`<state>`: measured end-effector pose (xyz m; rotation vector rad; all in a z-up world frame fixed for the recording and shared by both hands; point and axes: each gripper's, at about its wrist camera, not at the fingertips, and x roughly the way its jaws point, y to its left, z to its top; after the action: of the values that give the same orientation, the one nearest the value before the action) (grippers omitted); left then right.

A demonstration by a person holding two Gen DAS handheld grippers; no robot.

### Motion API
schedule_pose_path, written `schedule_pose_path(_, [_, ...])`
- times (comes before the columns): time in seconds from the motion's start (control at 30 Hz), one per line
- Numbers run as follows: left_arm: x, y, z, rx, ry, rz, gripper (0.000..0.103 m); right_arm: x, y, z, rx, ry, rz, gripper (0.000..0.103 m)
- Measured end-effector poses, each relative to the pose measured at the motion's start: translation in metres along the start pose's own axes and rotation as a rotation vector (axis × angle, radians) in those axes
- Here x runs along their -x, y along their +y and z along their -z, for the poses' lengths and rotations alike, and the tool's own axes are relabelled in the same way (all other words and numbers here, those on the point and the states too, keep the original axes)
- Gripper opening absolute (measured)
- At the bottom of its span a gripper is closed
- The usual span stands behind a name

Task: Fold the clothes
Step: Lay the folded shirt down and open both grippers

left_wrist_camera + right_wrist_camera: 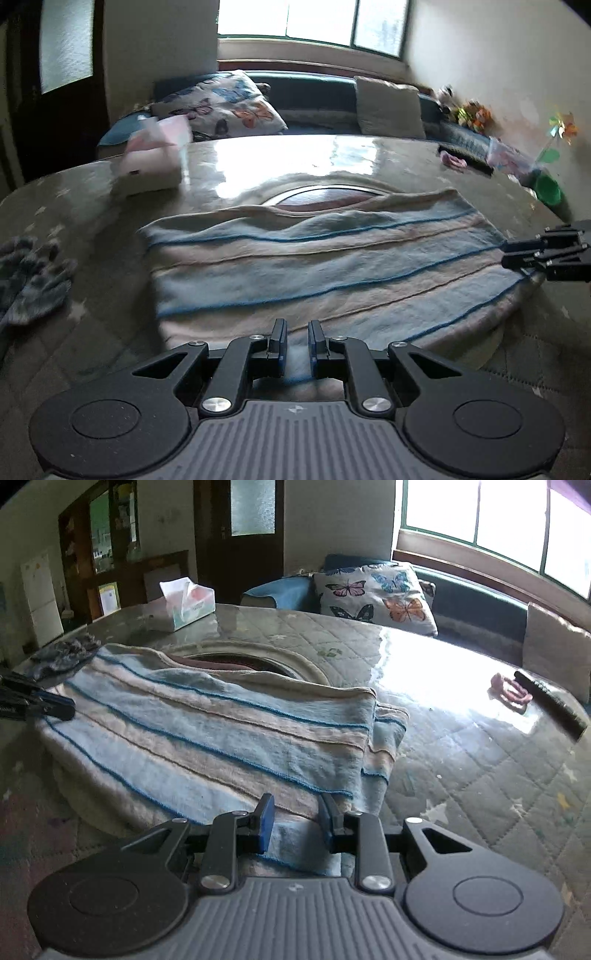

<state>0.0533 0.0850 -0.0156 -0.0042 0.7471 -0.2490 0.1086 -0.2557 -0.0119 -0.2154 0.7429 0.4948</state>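
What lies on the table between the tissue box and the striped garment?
In the right wrist view, bare glossy table cover and the rim of a round opening separate the tissue box from the striped garment; nothing else lies there.

Daylit room, dim away from the window (314, 18).
Window overexposed; glare on the table (424, 657); left view motion-blurred; fisheye-curved edges.

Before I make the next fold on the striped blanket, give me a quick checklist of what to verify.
1. Left gripper over the striped blanket's near edge: ok.
2. Right gripper over the same edge: ok.
3. Either gripper pinching cloth: cannot tell.
4. Folded layers aligned: not ok, lower layer sticks out at the right side.
5. Table beyond blanket free: ok.
6. Tissue box and grey cloth apart from blanket: ok.
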Motion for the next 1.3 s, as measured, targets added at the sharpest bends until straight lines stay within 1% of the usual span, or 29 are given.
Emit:
schedule_pose_path(0.13, [0.014,0.018,0.015,0.079,0.0,0.001,0.013,0.005,0.002,0.004,0.0,0.0,0.001,0.026])
schedule_pose_path(0.23, [0.022,0.028,0.02,0.113,-0.014,-0.012,0.013,0.007,0.001,0.005,0.0,0.0,-0.001,0.026])
schedule_pose_path(0.33, [0.03,0.034,0.02,0.148,-0.047,-0.039,0.013,0.006,0.002,0.003,0.001,0.004,0.006,0.026])
schedule_pose_path(0.43, [0.033,0.037,0.021,0.159,-0.068,-0.074,0.014,0.006,0.003,0.005,-0.003,0.002,0.01,0.026])
schedule_pose_path(0.53, [0.03,0.041,0.025,0.175,-0.046,-0.106,0.014,0.006,0.003,0.006,-0.007,0.0,0.011,0.026])
schedule_pose_path(0.6, [0.032,0.042,0.029,0.189,-0.052,-0.127,0.014,0.006,0.003,0.006,-0.009,-0.002,0.012,0.026])
schedule_pose_path(0.63, [0.034,0.043,0.03,0.2,-0.055,-0.141,0.016,0.006,0.003,0.006,-0.01,-0.003,0.012,0.026])
schedule_pose_path(0.7, [0.038,0.047,0.034,0.222,-0.058,-0.163,0.029,0.006,0.003,0.007,-0.013,-0.004,0.012,0.026])
schedule_pose_path(0.73, [0.039,0.047,0.035,0.226,-0.057,-0.165,0.03,0.006,0.003,0.007,-0.014,-0.005,0.013,0.027])
schedule_pose_path(0.83, [0.039,0.047,0.037,0.22,-0.049,-0.155,0.03,0.006,0.003,0.008,-0.03,-0.012,0.014,0.027])
schedule_pose_path(0.87, [0.039,0.047,0.038,0.216,-0.046,-0.146,0.027,0.007,0.002,0.008,-0.039,-0.015,0.014,0.027])
schedule_pose_path(0.93, [0.038,0.045,0.037,0.202,-0.039,-0.129,0.027,0.007,0.002,0.009,-0.054,-0.022,0.015,0.028])
schedule_pose_path(1.0, [0.037,0.044,0.037,0.187,-0.03,-0.126,0.017,0.007,0.002,0.009,-0.059,-0.021,0.016,0.028])
schedule_pose_path(1.1, [0.04,0.044,0.038,0.185,-0.026,-0.099,0.011,0.008,0.006,0.009,-0.025,-0.009,0.033,0.028])
schedule_pose_path(1.3, [0.055,0.038,0.049,0.147,0.004,-0.053,0.01,0.016,0.006,0.013,-0.019,0.025,0.027,0.028])
